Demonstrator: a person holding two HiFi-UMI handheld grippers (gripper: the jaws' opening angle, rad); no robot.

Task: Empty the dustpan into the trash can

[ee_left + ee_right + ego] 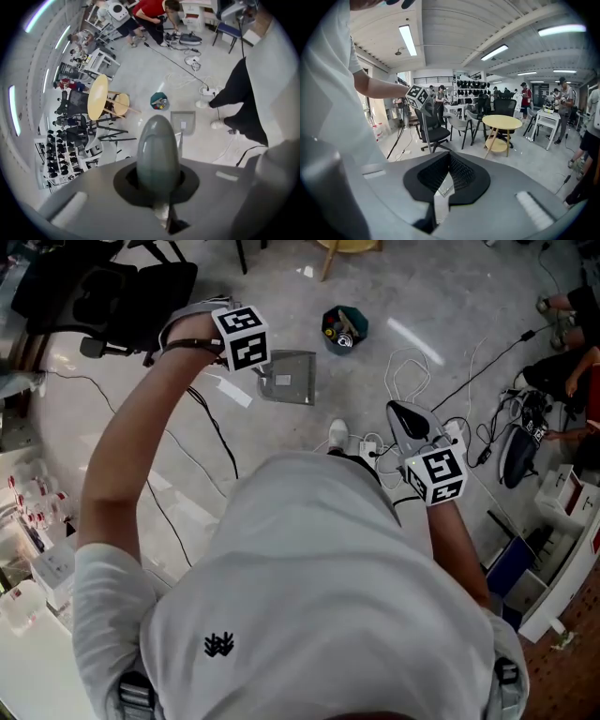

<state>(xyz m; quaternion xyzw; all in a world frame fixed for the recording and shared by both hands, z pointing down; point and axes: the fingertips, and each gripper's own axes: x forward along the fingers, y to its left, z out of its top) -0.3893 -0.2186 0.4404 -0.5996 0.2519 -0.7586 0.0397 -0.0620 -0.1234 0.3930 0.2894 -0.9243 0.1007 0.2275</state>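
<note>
Left tool (155, 180): jaws closed round the rounded grey handle (157, 150) of the dustpan (289, 381); firm hold, no gap visible at the grip. Marker cube sits upper left of centre in the head view, on a raised arm.

Dustpan: hangs below the left tool on its long handle, pan open end up in the frame, upper middle of the head view. A small pale scrap (183, 125) lies in the pan. Cannot tell whether the pan touches the floor (431, 296).

Trash can (344, 329): small, teal, upright on the floor, top centre of the head view. Mixed rubbish shows inside. It stands up and right of the dustpan in the frame, near it but apart. In the left gripper view it sits just up and left of the pan.

Right tool (447, 176): 2 black meshed jaws brought together, nothing between them. In the head view it is right of centre, low by the person's side, well apart from dustpan and trash can.

Floor: pale grey concrete. White cables (412, 371) loop right of the trash can; 1 white shoe (337, 434) shows below the dustpan.

Background, right gripper view: black office chair (433, 131) left of centre, people standing further back.
</note>
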